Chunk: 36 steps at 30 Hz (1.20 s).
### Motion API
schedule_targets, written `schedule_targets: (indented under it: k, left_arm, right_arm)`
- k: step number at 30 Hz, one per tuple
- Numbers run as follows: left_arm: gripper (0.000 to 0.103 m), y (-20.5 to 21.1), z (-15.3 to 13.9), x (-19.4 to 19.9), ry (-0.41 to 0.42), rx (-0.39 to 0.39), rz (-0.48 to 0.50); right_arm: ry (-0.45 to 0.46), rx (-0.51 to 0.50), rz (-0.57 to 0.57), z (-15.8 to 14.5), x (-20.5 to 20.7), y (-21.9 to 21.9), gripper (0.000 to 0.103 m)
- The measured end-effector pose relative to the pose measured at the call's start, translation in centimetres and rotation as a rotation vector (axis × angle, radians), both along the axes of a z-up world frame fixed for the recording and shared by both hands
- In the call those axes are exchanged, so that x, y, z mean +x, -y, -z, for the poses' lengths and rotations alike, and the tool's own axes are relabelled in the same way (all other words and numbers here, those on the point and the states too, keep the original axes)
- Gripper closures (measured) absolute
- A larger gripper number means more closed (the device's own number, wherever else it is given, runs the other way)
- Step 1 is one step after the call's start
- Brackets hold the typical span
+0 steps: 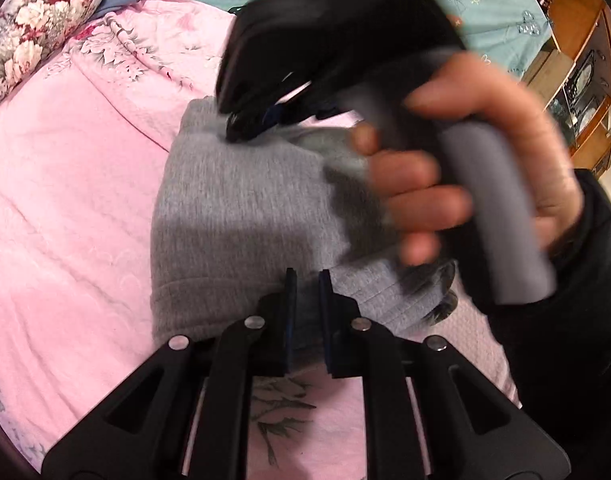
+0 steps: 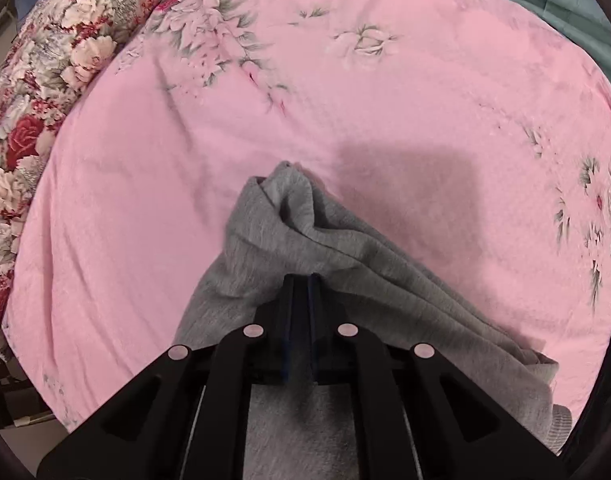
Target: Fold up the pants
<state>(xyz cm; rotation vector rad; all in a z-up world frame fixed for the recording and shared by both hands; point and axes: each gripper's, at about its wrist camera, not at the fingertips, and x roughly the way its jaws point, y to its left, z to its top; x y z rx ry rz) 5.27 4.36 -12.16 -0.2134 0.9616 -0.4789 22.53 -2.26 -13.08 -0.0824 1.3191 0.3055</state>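
I see a bed under a pink floral bedspread [image 2: 345, 112], a red-rose pillow [image 1: 37, 20], and a wooden shelf unit [image 1: 581, 80] beyond

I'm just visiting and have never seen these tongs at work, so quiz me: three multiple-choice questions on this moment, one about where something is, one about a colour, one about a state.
1. Where do the pants lie?
A. on a pink floral bedspread
B. on a wooden floor
C. in a basket

2. What colour are the pants?
A. navy
B. grey
C. white

3. How are the right tongs?
A. wide open above the cloth
B. shut on the cloth
C. lying on the bed

Answers:
1 A, the pants rest on the pink bedspread.
2 B, the fabric is heather grey in both views.
3 B, the right tongs pinch a bunched fold of grey cloth; the left tongs grip it too.
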Motion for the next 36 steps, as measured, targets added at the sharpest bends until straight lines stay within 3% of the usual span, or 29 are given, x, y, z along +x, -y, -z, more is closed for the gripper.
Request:
schedule_targets:
  k: [1, 2, 3, 5, 7, 8, 9, 11, 14, 17, 20, 23, 24, 29, 33, 36]
  left_arm:
    - [0.09, -0.3, -0.3, -0.2, -0.001, -0.006, 0.004]
    - [0.083, -0.7, -0.7, -0.4, -0.004, -0.021, 0.009]
    - [0.058, -1.6, -1.5, -0.8, -0.002, -0.052, 0.012]
    - [0.015, -4.2, -3.2, -1.7, 0.056, -0.096, -0.053]
    - [0.013, -7.1, -4.7, -2.6, 0.106, -0.128, -0.127]
    - [0.013, -8.2, -4.9, -2.6, 0.096, -0.135, -0.147]
    - [0.013, -9.3, -4.8, -2.3, 0.068, -0.143, -0.173]
    - [0.013, -10.7, -4.0, -1.6, 0.009, -0.156, -0.213]
    - [0.013, -11.4, -2.1, 0.0, -0.091, -0.178, -0.231]
    - [0.013, -10.2, 0.5, 3.3, -0.23, -0.271, -0.155]
    - [0.013, -7.8, 2.7, 6.7, -0.355, -0.343, -0.081]
    - [0.013, -5.1, 4.5, 9.2, -0.436, -0.339, -0.032]
    - [0.011, -4.3, 5.1, 9.8, -0.451, -0.33, -0.022]
    - [0.007, -3.0, 5.2, 9.6, -0.378, -0.332, 0.019]
    - [0.007, -4.1, 5.7, 9.6, -0.374, -0.429, 0.021]
    - [0.007, -4.4, 5.7, 9.3, -0.363, -0.441, 0.034]
  right_arm:
    - [0.01, 0.015, 0.002, -1.1, -0.5, 0.3, 0.092]
    - [0.028, 0.053, 0.008, -2.8, -1.4, 1.2, 0.08]
    - [0.055, 0.091, 0.01, -4.5, -2.4, 2.1, 0.062]
    - [0.151, 0.153, 0.018, -8.2, -5.0, 4.6, 0.042]
    - [0.247, 0.158, 0.058, -11.2, -8.2, 8.0, 0.028]
    - [0.278, 0.159, 0.085, -11.9, -9.6, 9.7, 0.013]
    - [0.31, 0.165, 0.12, -12.4, -11.1, 11.5, 0.006]
    - [0.334, 0.168, 0.199, -12.1, -14.2, 15.5, 0.006]
    - [0.288, 0.192, 0.307, -9.5, -17.7, 20.1, 0.006]
    - [0.236, 0.247, 0.417, -6.4, -20.7, 23.3, 0.006]
    - [0.166, 0.4, 0.465, -4.1, -22.4, 24.7, 0.006]
    - [0.108, 0.485, 0.463, -3.2, -21.4, 24.2, 0.006]
    - [0.106, 0.492, 0.456, -3.4, -20.9, 23.9, 0.006]
    - [0.115, 0.451, 0.395, -3.8, -16.0, 21.4, 0.006]
    - [0.047, 0.383, 0.383, -1.7, -12.8, 19.6, 0.006]
    - [-0.037, 0.382, 0.385, 0.4, -11.6, 19.0, 0.006]
